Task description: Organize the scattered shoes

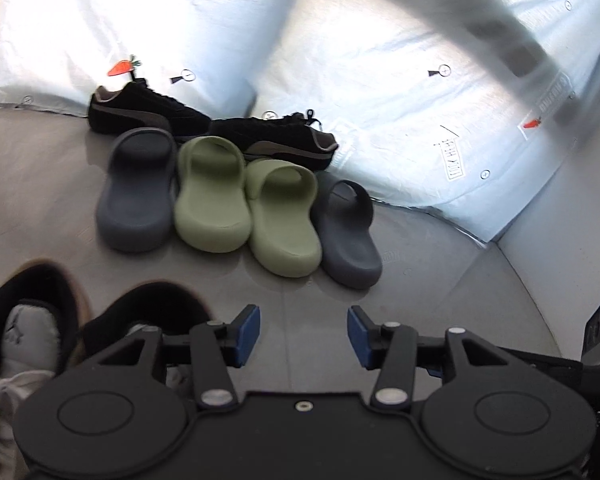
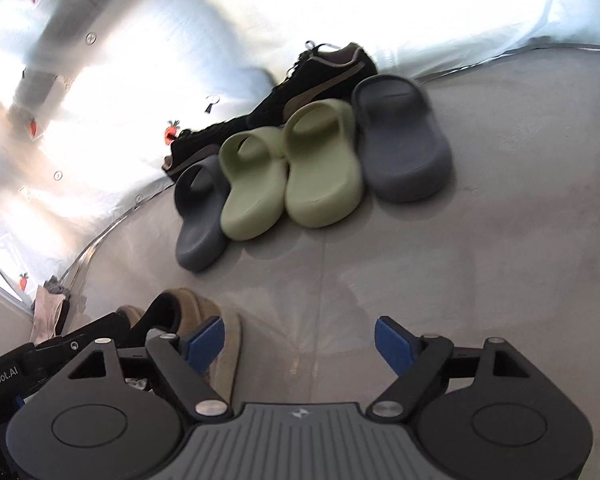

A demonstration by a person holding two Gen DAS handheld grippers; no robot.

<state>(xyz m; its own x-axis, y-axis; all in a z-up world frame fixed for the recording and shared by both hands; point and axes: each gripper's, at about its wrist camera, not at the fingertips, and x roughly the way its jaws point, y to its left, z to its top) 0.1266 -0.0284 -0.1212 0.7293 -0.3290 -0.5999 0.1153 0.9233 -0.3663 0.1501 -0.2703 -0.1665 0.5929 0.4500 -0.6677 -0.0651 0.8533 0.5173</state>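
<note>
Two green slides [image 1: 212, 196] [image 1: 284, 216] lie side by side on the grey floor, flanked by a grey slide on the left [image 1: 138, 192] and another on the right [image 1: 350, 232]. Behind them rest two black sneakers [image 1: 148, 110] [image 1: 284, 140] with brown stripes. My left gripper [image 1: 303, 336] is open and empty, a short way in front of the row. In the right wrist view the same green slides [image 2: 324, 164], grey slides [image 2: 404, 140] [image 2: 200, 216] and sneakers [image 2: 320, 84] show. My right gripper [image 2: 300, 346] is open and empty.
A white sheet with carrot prints [image 1: 380, 60] lies behind the shoes against the floor. A person's feet in black and tan sneakers [image 1: 32, 320] stand at lower left. A tan shoe [image 2: 204, 320] sits beside my right gripper's left finger.
</note>
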